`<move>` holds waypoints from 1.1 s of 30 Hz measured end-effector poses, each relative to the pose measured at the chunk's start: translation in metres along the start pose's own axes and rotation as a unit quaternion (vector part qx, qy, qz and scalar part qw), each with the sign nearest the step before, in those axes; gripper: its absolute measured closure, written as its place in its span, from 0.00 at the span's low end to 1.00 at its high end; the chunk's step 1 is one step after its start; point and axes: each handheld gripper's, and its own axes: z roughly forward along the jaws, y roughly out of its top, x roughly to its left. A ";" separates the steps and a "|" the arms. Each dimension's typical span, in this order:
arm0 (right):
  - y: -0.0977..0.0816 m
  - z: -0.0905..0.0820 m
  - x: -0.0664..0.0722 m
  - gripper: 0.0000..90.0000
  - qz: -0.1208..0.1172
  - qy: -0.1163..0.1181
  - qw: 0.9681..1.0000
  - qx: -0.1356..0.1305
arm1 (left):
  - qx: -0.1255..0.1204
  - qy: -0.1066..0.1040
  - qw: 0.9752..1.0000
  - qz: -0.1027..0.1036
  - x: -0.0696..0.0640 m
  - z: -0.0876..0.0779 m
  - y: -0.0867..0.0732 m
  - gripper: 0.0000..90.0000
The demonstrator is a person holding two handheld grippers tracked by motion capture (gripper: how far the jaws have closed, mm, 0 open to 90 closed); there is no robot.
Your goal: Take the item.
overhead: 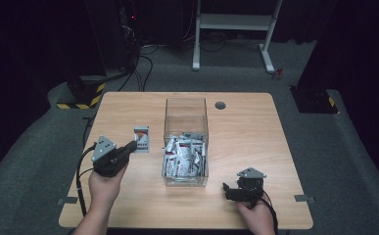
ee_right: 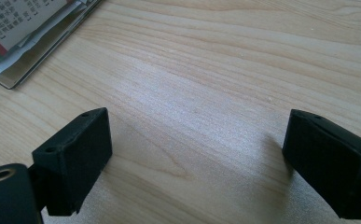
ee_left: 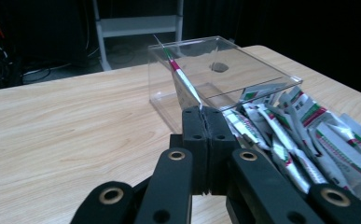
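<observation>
Standing at the middle of the pale wood-grain surface is a clear plastic box, tall, square-walled and open at the top, its near half heaped with small flat sachets printed white with red and green bands. The far half of the box is bare, and through its walls the wood shows. Just beyond the box a round grey cable hole is set into the surface.

The left tool sits to the left of the box, held in a hand with a black cable trailing down from it. Its jaws are pressed tight together on one sachet, gripped by its edge. In the left gripper view that sachet stands out thin and edge-on from the jaw tips, slanting up in front of the box wall, well clear of the heap.

The right tool rests low near the front right of the surface, just beside the box's near corner, with a hand behind it. In its own view the blocky matte black jaws are spread wide with nothing between them but bare wood, and the box corner with printed sachets behind it sits at the upper left.

Beyond the surface lie grey carpet, a white frame and a yellow-and-black striped base.
</observation>
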 end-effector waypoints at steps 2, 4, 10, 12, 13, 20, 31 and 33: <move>0.000 0.000 0.000 0.09 0.000 0.000 1.000 0.000 | 0.001 0.003 1.000 -0.002 0.003 0.001 -0.001 0.99; 0.000 0.000 0.000 0.09 0.000 0.000 1.000 0.000 | 0.003 0.007 1.000 -0.004 0.006 0.001 -0.002 0.99; 0.000 0.000 0.000 0.09 0.000 0.000 1.000 0.000 | 0.005 0.012 1.000 -0.006 0.009 0.002 -0.002 0.99; 0.000 0.000 0.000 0.09 0.000 0.000 1.000 0.000 | 0.005 0.013 1.000 -0.006 0.010 0.002 -0.002 0.99; 0.000 0.000 0.000 0.09 0.000 0.000 1.000 0.000 | 0.006 0.013 1.000 -0.006 0.012 0.003 -0.003 0.99; 0.000 0.000 0.000 0.09 0.000 0.000 1.000 0.000 | 0.022 0.020 1.000 -0.009 0.020 0.015 -0.006 0.99; 0.000 0.000 0.000 0.09 0.000 0.000 1.000 0.000 | 0.048 0.019 0.998 -0.023 0.031 0.038 -0.015 0.99; 0.000 0.000 0.000 0.09 0.000 0.000 1.000 0.000 | 0.055 0.019 0.998 -0.024 0.032 0.042 -0.017 0.99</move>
